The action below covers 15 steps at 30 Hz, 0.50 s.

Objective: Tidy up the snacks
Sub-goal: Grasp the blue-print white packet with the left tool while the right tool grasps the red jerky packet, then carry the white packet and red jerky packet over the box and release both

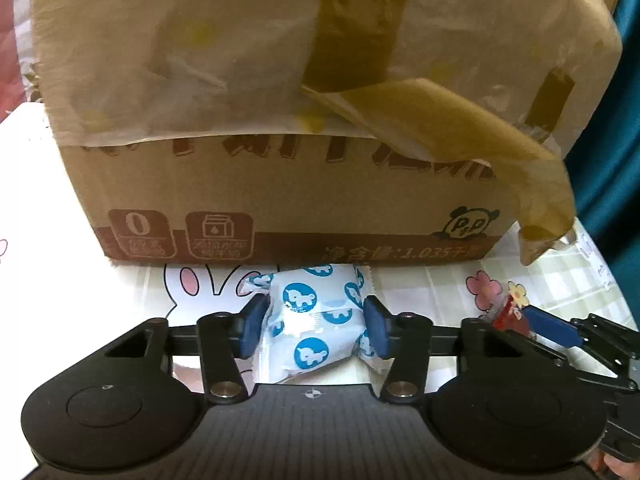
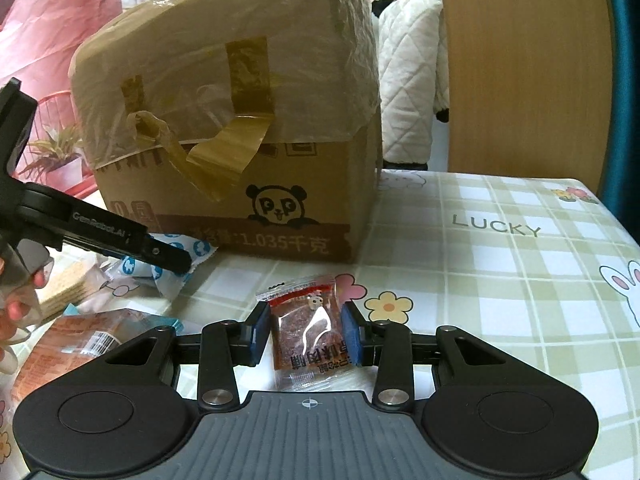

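Observation:
My left gripper (image 1: 314, 326) is shut on a white snack packet with blue horse prints (image 1: 316, 320), held close in front of a brown cardboard box (image 1: 280, 184) with loose tape strips. My right gripper (image 2: 306, 334) is shut on a clear red-topped packet of brown dried meat (image 2: 306, 332) above the checked tablecloth (image 2: 500, 280). The box (image 2: 240, 120) stands to the front left in the right wrist view. The left gripper (image 2: 168, 258) with its blue-and-white packet (image 2: 176, 272) shows there at the left. The right gripper's tip (image 1: 532, 320) with the red packet (image 1: 506, 316) shows at the right in the left wrist view.
Several more wrapped snacks lie at the left, an orange-brown packet (image 2: 80, 340) among them. A wooden panel (image 2: 520, 68) and a white quilted cloth (image 2: 408, 80) stand behind the table. The tablecloth reads LUCKY (image 2: 496, 226). A white sheet (image 1: 36, 184) lies left of the box.

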Motion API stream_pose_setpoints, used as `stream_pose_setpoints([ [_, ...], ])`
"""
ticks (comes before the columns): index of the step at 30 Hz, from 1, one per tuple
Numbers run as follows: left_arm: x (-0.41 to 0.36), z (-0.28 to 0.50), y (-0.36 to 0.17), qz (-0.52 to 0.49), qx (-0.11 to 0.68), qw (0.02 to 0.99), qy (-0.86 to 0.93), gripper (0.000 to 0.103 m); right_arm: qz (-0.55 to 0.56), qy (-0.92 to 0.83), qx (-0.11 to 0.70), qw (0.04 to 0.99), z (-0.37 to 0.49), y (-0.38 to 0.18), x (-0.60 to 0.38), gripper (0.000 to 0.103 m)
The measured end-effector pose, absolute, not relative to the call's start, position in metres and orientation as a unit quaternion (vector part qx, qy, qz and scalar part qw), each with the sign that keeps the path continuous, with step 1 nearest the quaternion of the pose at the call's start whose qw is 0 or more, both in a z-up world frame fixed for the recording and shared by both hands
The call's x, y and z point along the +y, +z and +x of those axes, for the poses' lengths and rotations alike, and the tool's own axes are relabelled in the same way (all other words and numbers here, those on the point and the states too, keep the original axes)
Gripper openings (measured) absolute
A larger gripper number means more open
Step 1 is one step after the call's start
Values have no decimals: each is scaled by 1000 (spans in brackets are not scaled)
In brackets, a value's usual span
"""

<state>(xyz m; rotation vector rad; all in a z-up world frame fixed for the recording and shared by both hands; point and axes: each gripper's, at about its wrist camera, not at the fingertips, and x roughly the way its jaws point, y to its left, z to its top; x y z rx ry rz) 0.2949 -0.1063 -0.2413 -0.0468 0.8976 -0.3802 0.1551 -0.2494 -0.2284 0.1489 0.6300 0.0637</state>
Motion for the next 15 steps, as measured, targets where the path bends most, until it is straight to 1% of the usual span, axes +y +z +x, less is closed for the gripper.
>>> stream_pose_setpoints([
  [3,-107,287,-238,-19,424,888,-177,50,81,30,307,948,154,-229,-251,35],
  [8,-99,272,-230,-31,407,898,-165,50,86,29,302,949,152,-229,-252,35],
  [15,-89,246,-205,-29,374,914,-154,50,90,30,291,952,148,-228,-253,35],
])
